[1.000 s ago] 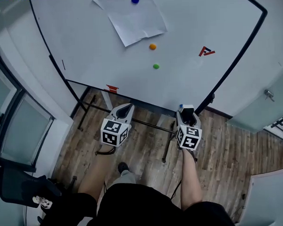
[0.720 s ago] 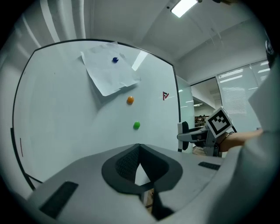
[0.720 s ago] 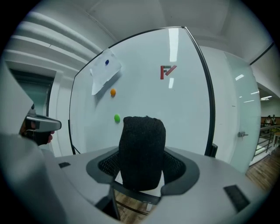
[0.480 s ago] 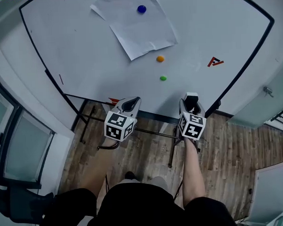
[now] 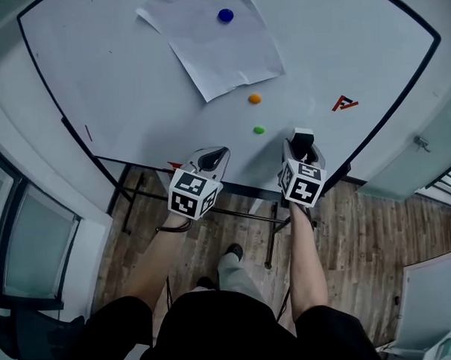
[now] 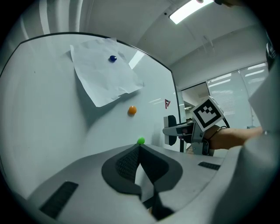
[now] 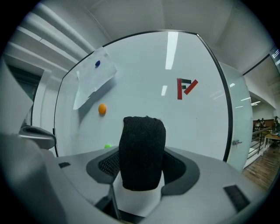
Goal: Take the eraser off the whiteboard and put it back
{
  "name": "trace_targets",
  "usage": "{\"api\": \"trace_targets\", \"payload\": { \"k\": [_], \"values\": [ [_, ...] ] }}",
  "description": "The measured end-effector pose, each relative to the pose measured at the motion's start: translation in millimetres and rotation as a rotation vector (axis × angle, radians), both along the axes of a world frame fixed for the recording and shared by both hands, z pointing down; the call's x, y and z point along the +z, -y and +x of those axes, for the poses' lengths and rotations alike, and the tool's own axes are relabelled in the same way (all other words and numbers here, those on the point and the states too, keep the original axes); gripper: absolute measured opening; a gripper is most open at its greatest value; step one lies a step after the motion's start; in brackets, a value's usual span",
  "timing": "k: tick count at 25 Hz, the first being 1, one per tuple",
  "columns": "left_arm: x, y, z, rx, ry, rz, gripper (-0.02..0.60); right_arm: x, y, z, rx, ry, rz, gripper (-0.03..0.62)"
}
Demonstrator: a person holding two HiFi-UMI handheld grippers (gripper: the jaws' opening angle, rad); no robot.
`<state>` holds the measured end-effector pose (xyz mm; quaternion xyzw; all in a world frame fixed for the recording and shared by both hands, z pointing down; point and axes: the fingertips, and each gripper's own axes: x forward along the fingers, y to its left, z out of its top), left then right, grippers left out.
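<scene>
While the right gripper (image 7: pixel 142 168) clamped the eraser (image 7: pixel 142 144), felt end toward the whiteboard (image 5: pixel 132 82) just ahead, the left gripper (image 6: pixel 140 153) hung closed, empty.

We are looking down on a floor (image 5: pixel 362 229) of grey-brown wood planks that is spreading across the lower half of the head view. At the left, a dark-framed window (image 5: pixel 38 243) is standing beside a white wall (image 5: pixel 61 183), and a black chair (image 5: pixel 31 342) is sitting in the lower left corner. At the right we are seeing a pale frosted door (image 5: pixel 404 168) with a metal handle (image 5: pixel 420 142). Overhead, a long ceiling light (image 6: pixel 192 9) is glowing against the white ceiling (image 7: pixel 131 17), and slatted blinds (image 6: pixel 238 84) are covering bright windows well beyond.
</scene>
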<state>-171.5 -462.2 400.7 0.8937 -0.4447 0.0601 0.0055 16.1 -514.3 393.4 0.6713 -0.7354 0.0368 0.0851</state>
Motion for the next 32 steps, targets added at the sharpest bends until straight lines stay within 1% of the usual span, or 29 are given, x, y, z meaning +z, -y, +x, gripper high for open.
{"api": "trace_targets", "payload": {
  "k": [7,10,17,25,32],
  "values": [
    [5.2,23.9,1.3,0.011,0.009,-0.002,0.012,4.2,32.7,-9.9,0.014,0.015,0.003,0.272],
    [7.2,32.3,0.3,0.012,0.014,-0.002,0.012,5.9,42.3,-13.5,0.038,0.014,0.009,0.273],
    [16.0,46.6,-1.2,0.021,0.023,-0.02,0.012,5.7,45.1,-15.3,0.119,0.013,0.045,0.272],
    [20.0,48.0,2.9,0.04,0.027,-0.028,0.012,4.9,44.5,-15.9,0.114,0.02,0.058,0.273],
    [21.7,38.9,2.1,0.047,0.024,-0.03,0.012,10.3,37.4,-14.8,0.123,0.007,0.043,0.275]
  ]
}}
